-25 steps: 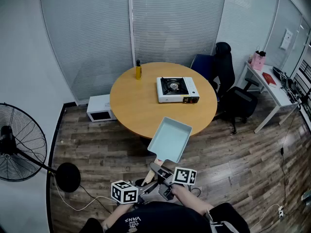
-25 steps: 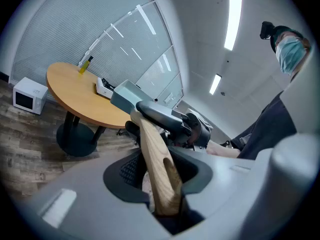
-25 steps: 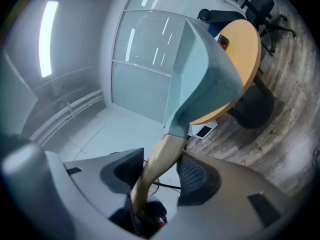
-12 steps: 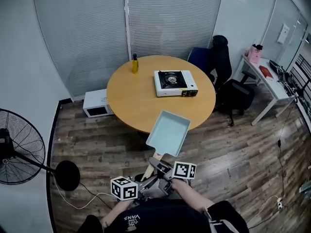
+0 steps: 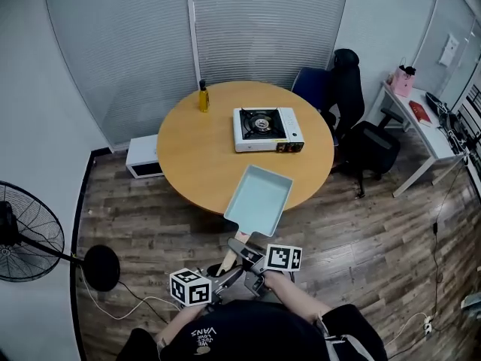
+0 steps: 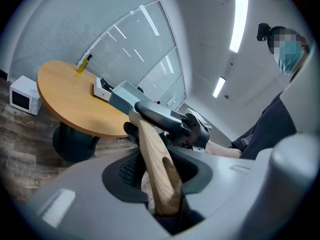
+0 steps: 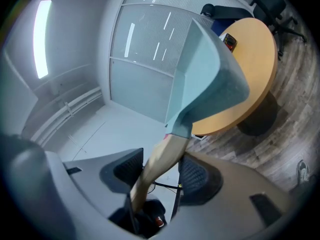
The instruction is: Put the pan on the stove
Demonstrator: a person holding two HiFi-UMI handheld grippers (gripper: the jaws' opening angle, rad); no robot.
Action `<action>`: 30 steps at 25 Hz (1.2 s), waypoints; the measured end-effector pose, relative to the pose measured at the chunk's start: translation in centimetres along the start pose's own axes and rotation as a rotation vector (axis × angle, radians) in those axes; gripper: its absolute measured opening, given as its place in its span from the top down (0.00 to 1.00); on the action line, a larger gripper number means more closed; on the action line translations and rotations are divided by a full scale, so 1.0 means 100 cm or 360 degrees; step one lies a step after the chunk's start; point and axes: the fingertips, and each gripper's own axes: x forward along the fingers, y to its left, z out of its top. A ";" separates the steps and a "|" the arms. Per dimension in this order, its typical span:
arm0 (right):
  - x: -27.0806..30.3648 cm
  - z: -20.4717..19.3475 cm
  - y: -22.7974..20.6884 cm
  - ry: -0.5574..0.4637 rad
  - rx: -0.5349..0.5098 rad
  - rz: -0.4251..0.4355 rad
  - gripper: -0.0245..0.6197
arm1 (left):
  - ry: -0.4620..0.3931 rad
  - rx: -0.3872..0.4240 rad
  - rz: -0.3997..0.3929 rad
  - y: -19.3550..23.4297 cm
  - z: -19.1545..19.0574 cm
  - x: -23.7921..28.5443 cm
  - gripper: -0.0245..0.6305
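The floor (image 5: 150, 224) was dark wood plank. Grey blinds (image 5: 263, 21) covered the glazed far wall. A round wooden table (image 5: 203, 164) stood at centre, with a white microwave (image 5: 141, 156) on the floor beside it. A pedestal fan (image 5: 22, 232) stood far left. A black office chair (image 5: 347, 89) stood between the table and a white desk (image 5: 428, 138). Ceiling strip lights (image 6: 240, 19) were lit.

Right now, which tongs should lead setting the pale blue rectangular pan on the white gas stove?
Right, probably. The right tongs grip the wooden handle nearer the pan; the left tongs hold only the handle's end.
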 end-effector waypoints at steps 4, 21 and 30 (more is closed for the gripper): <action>-0.009 0.037 -0.014 0.0059 -0.0011 0.0030 0.64 | -0.0055 0.0001 0.0041 0.000 0.019 0.039 0.78; -0.035 0.141 -0.062 0.0297 -0.0095 0.0086 0.64 | -0.0258 -0.0105 0.0201 0.006 0.068 0.161 0.78; -0.004 0.177 -0.079 0.0246 -0.0040 0.0079 0.64 | -0.0236 -0.0109 0.0187 0.038 0.100 0.175 0.78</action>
